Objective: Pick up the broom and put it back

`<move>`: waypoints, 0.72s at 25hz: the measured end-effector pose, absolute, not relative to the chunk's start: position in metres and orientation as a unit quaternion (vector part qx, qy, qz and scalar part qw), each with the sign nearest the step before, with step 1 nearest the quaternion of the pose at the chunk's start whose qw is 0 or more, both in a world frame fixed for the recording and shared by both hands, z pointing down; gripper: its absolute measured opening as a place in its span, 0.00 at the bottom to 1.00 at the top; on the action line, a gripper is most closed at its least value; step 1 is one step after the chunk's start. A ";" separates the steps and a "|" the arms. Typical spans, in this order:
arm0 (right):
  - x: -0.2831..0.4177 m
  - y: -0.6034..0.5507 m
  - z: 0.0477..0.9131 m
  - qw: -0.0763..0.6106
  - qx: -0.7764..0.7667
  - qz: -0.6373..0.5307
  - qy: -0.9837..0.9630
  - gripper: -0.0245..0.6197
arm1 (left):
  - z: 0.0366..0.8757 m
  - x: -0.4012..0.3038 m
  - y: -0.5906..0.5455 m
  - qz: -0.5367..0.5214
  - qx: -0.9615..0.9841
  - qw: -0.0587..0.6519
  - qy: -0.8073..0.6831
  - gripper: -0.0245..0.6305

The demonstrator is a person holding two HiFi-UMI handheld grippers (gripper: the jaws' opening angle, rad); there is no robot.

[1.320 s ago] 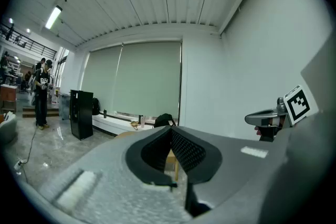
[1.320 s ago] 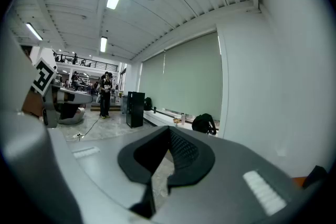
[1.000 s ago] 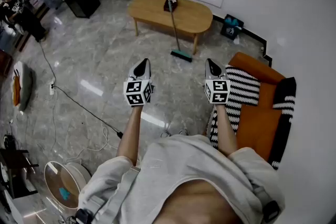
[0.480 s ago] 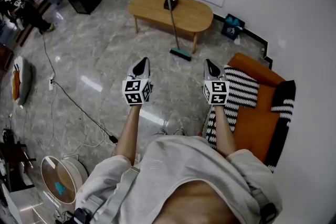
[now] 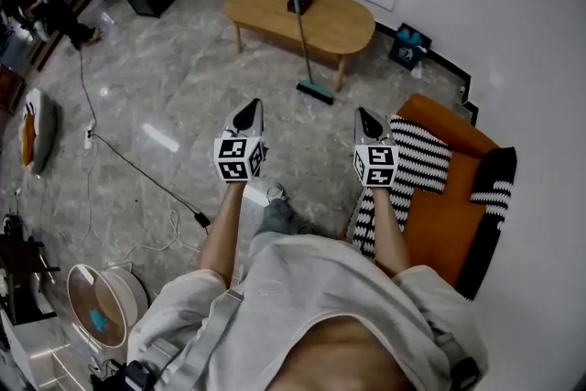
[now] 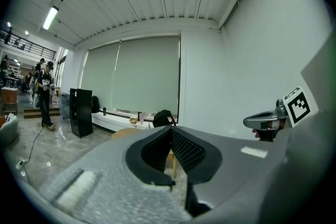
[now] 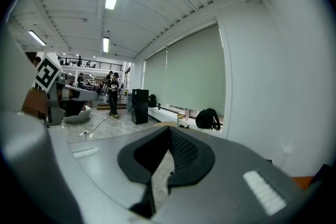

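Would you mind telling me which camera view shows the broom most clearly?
The head view: the broom shows whole there, leaning against the wooden table, bristles on the floor. Neither gripper view shows it clearly: the left gripper and right gripper fill their own foregrounds.
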State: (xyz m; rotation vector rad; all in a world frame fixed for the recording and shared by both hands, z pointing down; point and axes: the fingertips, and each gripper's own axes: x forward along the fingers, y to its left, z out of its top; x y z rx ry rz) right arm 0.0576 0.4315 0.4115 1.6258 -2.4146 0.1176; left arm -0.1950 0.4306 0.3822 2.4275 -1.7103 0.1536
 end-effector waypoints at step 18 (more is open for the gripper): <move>0.032 0.301 0.419 0.137 0.555 0.027 -0.820 0.04 | 0.401 -0.214 0.297 0.038 0.821 0.096 -0.561 0.04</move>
